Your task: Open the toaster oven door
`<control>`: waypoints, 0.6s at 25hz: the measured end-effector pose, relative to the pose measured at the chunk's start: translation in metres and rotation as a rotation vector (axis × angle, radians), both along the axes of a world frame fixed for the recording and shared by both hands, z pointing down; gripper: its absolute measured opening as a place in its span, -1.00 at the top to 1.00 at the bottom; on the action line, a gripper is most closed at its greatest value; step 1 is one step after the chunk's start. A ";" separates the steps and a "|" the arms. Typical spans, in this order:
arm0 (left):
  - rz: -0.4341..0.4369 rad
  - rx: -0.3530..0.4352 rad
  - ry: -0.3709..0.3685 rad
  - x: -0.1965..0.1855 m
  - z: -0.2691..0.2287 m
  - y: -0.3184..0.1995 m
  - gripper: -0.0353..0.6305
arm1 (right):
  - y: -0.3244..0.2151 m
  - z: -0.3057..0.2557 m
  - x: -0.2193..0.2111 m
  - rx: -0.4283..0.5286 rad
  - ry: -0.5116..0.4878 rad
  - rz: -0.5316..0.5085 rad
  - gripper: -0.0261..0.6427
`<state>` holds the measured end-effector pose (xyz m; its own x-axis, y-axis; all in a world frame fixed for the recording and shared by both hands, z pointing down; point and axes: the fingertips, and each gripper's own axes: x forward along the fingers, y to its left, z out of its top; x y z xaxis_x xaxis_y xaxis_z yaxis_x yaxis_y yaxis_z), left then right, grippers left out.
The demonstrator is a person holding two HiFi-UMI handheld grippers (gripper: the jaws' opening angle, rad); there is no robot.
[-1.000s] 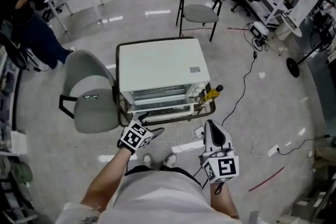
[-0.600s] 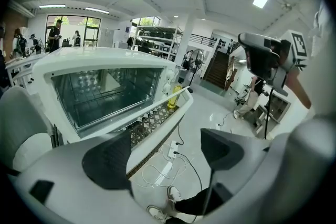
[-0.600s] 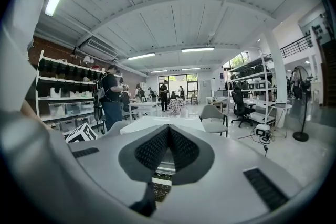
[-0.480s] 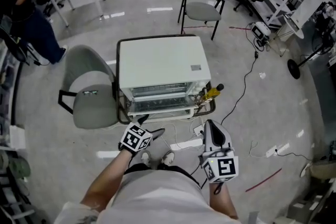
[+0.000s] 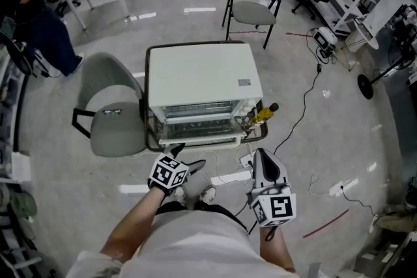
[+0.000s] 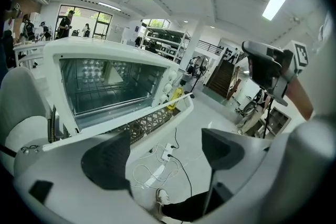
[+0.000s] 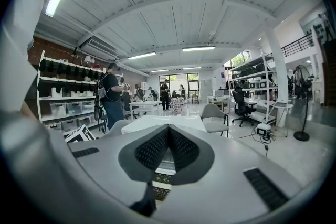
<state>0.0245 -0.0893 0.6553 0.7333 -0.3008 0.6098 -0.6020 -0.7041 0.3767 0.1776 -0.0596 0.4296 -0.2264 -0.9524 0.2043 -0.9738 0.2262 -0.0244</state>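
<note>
We list:
- one boxy white toaster oven (image 5: 202, 84), glass door shut, filling the mesh stand (image 5: 255, 135) to its left edge
- two grey padded chairs (image 5: 114, 120), (image 5: 251, 0)
- left gripper (image 5: 187, 157), jaws spread, empty
- right gripper (image 5: 262, 154), jaws pressed together

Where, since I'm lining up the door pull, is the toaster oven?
Centre of the head view: the toaster oven stands just ahead of the person, a grey chair at its left, a yellow bottle by its front right corner.
</note>
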 end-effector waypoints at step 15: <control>0.012 -0.012 -0.023 0.001 0.018 0.025 -0.36 | 0.005 0.006 -0.009 -0.022 0.005 -0.022 0.86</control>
